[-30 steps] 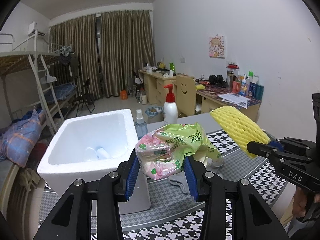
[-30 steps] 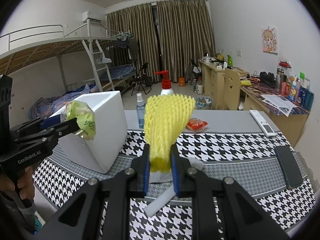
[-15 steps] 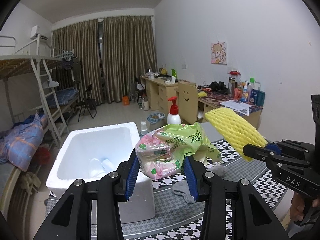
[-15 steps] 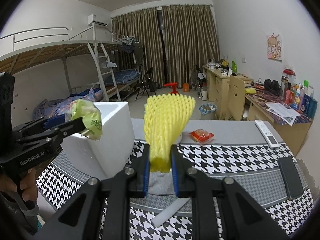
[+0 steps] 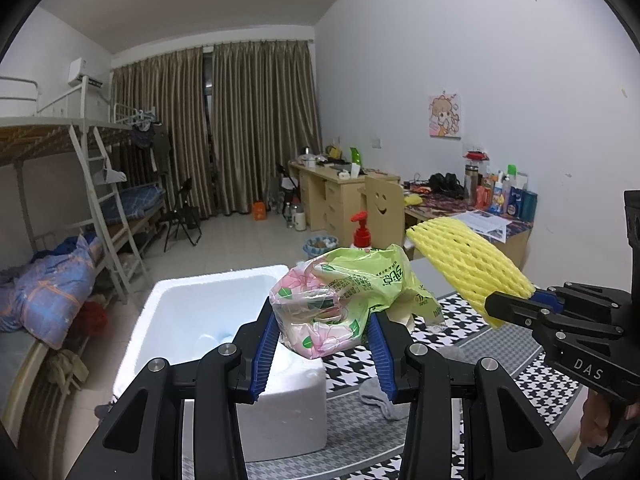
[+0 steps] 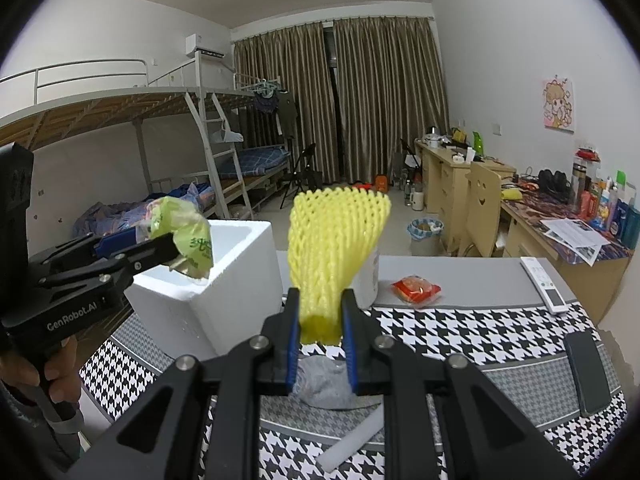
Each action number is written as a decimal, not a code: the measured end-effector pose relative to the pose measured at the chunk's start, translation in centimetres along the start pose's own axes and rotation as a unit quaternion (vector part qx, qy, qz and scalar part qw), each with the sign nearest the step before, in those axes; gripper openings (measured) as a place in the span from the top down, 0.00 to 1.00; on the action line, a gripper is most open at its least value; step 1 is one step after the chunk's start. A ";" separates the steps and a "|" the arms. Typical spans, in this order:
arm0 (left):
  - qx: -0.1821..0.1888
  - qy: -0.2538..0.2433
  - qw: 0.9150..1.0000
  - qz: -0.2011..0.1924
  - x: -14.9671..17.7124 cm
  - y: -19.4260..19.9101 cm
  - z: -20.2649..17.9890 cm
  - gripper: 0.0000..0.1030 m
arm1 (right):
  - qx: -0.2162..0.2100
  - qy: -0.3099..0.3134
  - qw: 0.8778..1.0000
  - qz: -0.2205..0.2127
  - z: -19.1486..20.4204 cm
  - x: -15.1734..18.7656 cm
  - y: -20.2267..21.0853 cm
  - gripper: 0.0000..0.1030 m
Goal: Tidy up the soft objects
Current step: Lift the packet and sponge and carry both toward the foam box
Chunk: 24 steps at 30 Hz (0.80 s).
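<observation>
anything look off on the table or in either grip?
Nothing damaged or spilled. Both grips look secure: left gripper shut on the green tissue pack, right gripper on the yellow foam net. A grey sock lies crumpled on the houndstooth cloth, not yet sorted.

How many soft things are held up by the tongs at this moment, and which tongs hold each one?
2. The green and pink plastic bag is clamped in the left tongs, above the white foam box. The yellow foam net is clamped in the right tongs, above the table.
</observation>
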<state>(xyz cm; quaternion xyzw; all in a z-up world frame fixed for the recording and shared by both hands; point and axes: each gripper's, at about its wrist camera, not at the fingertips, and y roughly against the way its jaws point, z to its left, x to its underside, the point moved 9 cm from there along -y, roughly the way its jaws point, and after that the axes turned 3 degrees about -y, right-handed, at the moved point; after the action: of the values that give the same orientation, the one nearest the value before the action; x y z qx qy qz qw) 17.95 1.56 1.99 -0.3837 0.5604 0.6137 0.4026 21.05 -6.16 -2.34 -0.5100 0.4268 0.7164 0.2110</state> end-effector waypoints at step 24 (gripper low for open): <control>-0.060 0.027 0.998 -0.003 -0.6 -0.2 4.7 0.57 | -0.058 0.028 0.998 0.008 4.3 -1.6 -2.3 0.78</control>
<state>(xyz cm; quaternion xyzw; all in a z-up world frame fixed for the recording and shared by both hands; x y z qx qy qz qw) 18.29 6.22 2.79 -0.4253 0.5318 0.6345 0.3657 20.98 -1.11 -1.33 -0.5376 0.3944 0.7270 0.1638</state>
